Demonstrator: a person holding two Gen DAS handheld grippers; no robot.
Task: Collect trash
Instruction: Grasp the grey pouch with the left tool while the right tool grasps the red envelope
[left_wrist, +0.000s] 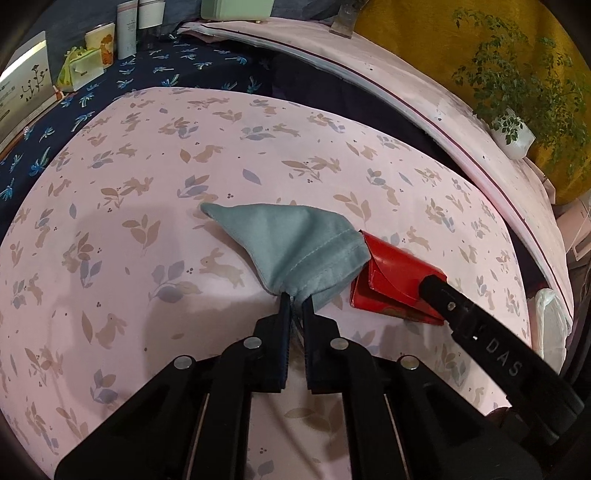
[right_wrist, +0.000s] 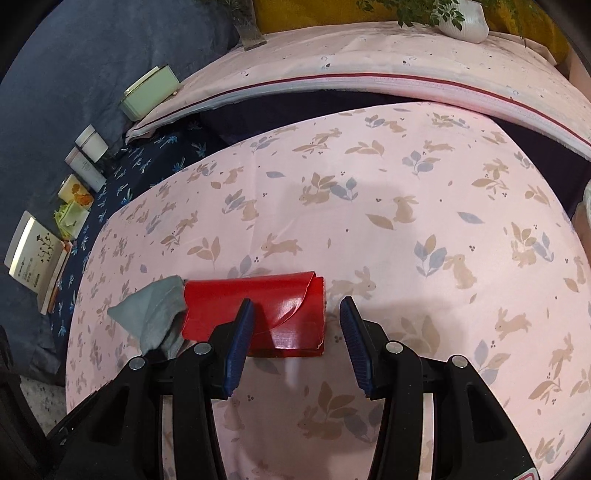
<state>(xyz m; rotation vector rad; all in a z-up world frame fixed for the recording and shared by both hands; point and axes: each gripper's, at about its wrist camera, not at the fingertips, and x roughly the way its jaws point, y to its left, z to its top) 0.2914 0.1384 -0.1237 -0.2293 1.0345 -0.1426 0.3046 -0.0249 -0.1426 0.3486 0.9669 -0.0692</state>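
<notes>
Trash on the bed means a red box (right_wrist: 255, 314) just ahead of our right hand-held gripper (right_wrist: 297, 314), half wide with one finger over it, while our left hand-held gripper (left_wrist: 296, 301) pinches a grey-blue cloth (left_wrist: 291, 243) touching it, so closing off-centre could shove the box away.

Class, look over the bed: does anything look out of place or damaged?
A crumpled grey-blue cloth and a flattened red carton, its flap creased, lie loose on the pink rabbit-print sheet. The left gripper pinches the cloth.
</notes>
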